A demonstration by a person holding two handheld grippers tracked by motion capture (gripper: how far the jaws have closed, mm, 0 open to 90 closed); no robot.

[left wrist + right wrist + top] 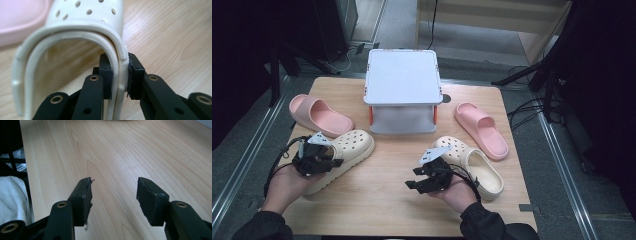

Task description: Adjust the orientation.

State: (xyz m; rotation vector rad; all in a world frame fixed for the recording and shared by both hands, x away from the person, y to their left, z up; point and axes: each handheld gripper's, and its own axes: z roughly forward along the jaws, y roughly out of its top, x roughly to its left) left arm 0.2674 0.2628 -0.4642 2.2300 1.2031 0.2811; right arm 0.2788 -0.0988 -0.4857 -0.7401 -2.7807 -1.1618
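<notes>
The left gripper [120, 75] pinched the side wall of the cream perforated foam clog [343, 156], toe pointing toward the white lidded box [402, 80], while the right gripper [113, 200] hung wide and empty.

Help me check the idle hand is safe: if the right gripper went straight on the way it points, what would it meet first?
Probably nothing: the right gripper, jaws open, faces bare table in its own view. Depth is unclear.

clog [343, 152] before slide [318, 114]
</notes>
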